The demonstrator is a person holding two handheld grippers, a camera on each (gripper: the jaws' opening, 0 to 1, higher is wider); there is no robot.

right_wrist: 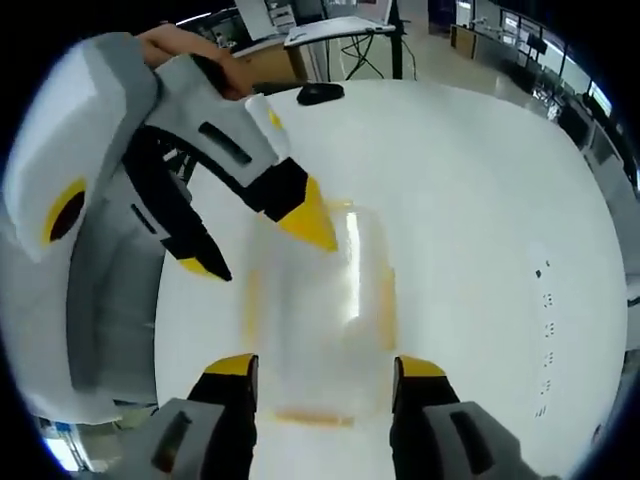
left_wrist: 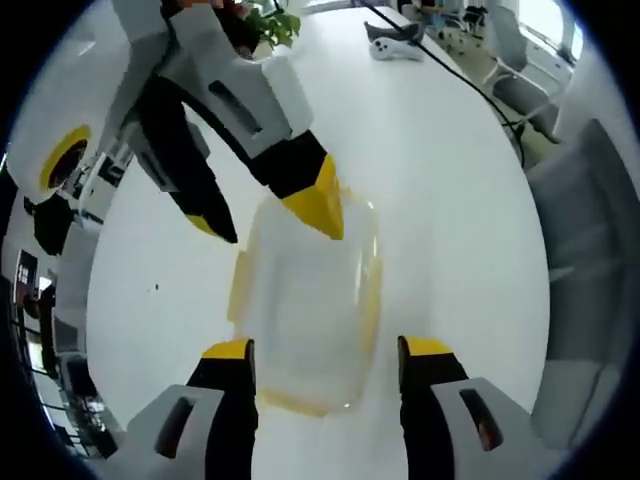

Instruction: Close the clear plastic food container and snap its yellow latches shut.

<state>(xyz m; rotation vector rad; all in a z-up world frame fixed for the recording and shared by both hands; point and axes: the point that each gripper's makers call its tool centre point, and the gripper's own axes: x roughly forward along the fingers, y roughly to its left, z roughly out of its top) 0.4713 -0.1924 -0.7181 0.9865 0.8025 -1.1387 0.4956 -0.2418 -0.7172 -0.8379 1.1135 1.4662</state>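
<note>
White table [left_wrist: 450,180], blurred clear container [left_wrist: 310,300], latches perhaps shut.

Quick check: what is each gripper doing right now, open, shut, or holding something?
Left gripper: open, jaws either side of the clear container, holding nothing.
Right gripper: open, over the same container, holding nothing.

A white worktop [left_wrist: 450,200] carries a green plant [left_wrist: 275,25], a white controller [left_wrist: 393,45], a black cable [left_wrist: 455,75] and a black mouse [right_wrist: 320,94].
</note>
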